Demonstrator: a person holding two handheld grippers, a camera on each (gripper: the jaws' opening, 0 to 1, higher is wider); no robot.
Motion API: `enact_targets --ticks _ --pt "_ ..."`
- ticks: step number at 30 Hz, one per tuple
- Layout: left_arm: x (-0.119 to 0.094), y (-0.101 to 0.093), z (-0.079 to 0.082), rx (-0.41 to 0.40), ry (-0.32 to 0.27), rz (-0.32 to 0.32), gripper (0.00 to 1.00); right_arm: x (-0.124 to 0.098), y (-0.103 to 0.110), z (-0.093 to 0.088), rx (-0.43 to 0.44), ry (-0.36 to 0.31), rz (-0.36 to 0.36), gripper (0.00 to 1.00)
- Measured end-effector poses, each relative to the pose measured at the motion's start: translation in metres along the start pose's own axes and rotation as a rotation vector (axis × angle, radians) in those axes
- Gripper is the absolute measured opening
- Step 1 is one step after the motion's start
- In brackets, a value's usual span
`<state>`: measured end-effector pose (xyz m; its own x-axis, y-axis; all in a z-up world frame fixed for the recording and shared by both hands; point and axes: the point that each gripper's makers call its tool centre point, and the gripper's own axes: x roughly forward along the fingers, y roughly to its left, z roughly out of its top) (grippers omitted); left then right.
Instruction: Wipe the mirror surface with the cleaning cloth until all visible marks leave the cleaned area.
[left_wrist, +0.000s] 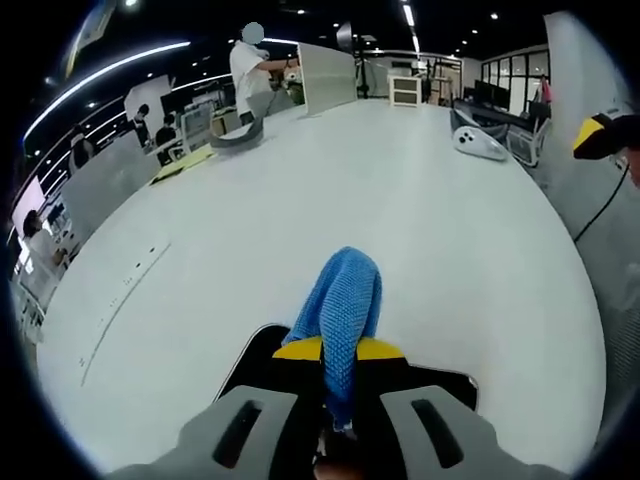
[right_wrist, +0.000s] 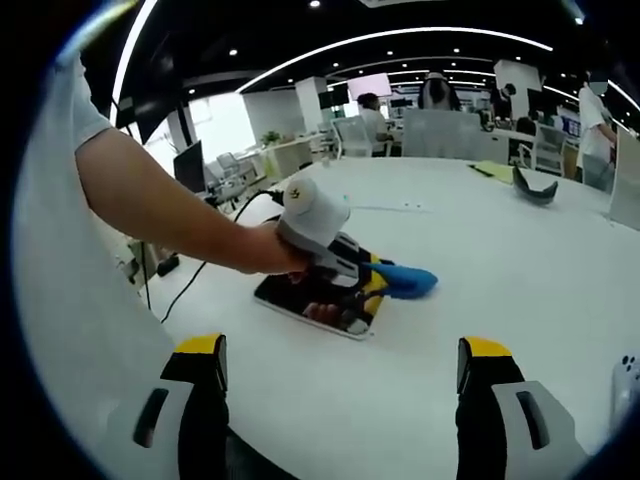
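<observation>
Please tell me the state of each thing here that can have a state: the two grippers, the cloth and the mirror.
left gripper: shut on the blue cloth, held over the mirror.
right gripper: open, jaws wide apart, holding nothing.
blue cloth: bunched, clamped, its free end lying on the white table.
mirror: lying flat on the table, partly covered by the left gripper.

The mirror (right_wrist: 310, 305) lies flat on the table (right_wrist: 480, 290), the left gripper (right_wrist: 372, 283) sits over it, and the cloth (right_wrist: 405, 281) sticks out in front.
</observation>
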<state>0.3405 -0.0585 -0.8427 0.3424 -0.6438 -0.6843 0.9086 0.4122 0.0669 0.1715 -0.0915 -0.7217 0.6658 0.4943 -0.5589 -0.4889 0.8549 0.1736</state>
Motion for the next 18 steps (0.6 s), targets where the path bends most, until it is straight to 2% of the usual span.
enact_targets --ticks 18 --pt "-0.013 0.001 -0.012 -0.019 -0.007 -0.008 0.06 0.004 0.006 0.003 -0.004 -0.012 0.011 0.95"
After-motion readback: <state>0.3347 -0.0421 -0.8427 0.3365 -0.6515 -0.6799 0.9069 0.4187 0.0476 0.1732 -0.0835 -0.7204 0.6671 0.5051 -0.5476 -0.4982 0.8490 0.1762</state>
